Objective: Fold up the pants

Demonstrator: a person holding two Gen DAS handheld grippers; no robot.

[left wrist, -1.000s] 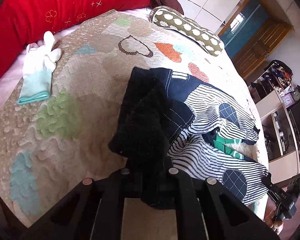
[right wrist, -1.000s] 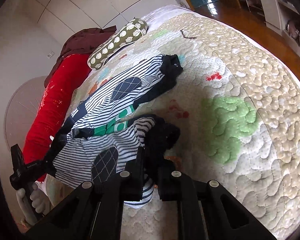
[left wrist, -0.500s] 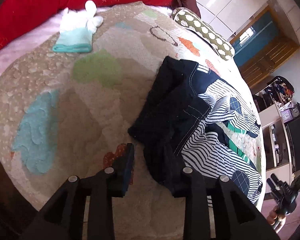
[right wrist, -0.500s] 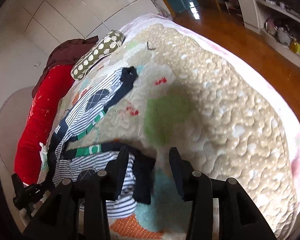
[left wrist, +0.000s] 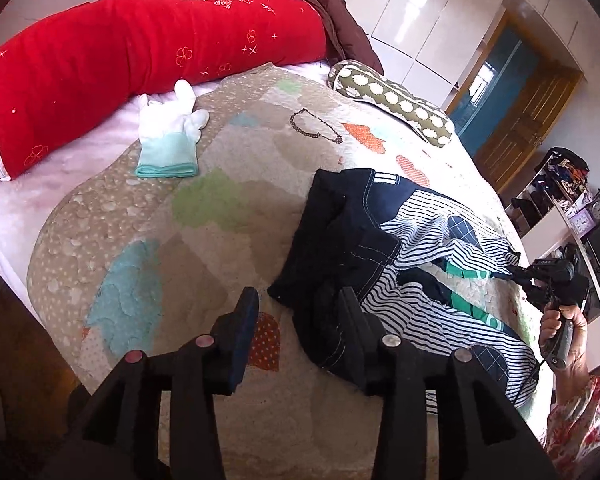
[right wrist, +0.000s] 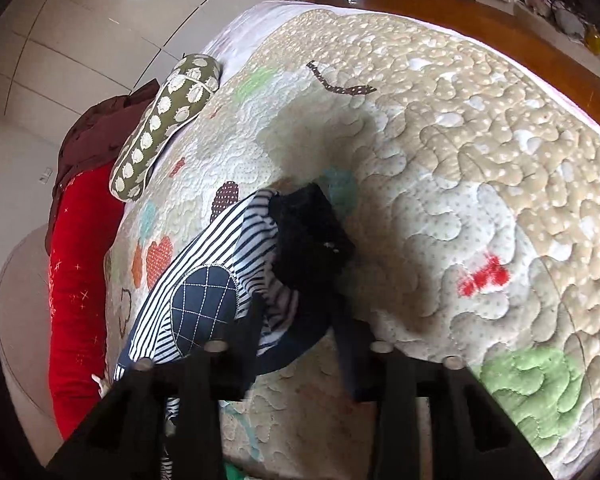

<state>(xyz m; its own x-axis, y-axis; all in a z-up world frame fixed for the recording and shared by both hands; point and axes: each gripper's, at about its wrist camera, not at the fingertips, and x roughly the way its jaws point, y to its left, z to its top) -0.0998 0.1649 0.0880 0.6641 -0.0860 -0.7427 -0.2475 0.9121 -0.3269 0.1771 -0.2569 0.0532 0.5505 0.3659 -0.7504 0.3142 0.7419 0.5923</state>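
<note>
Both grippers stand with jaws apart and grasp nothing: the left gripper point(left wrist: 296, 322) hovers over the waist end of the pants point(left wrist: 384, 256), its right finger just beside or touching the dark waistband fabric, and the right gripper point(right wrist: 300, 340) sits at the far leg's cuff point(right wrist: 310, 236), with striped cloth lying in the gap between its fingers but not pinched. The pants lie on the quilt point(left wrist: 228, 248) of the bed, spread roughly lengthwise, waist toward the red bolster point(left wrist: 140, 56) side and legs running away toward the room's shelves. As I judge it, little of the folding is done: the two legs are apart rather than stacked, the waistband is bunched and partly turned over on itself, and no clean crease shows. What seems left is nearly everything: flatten the waist, bring one leg over the other, then fold the length. A white glove point(left wrist: 168, 136) lies well apart near the bolster, and a spotted pillow point(left wrist: 392, 100) beyond, neither in the way.
</note>
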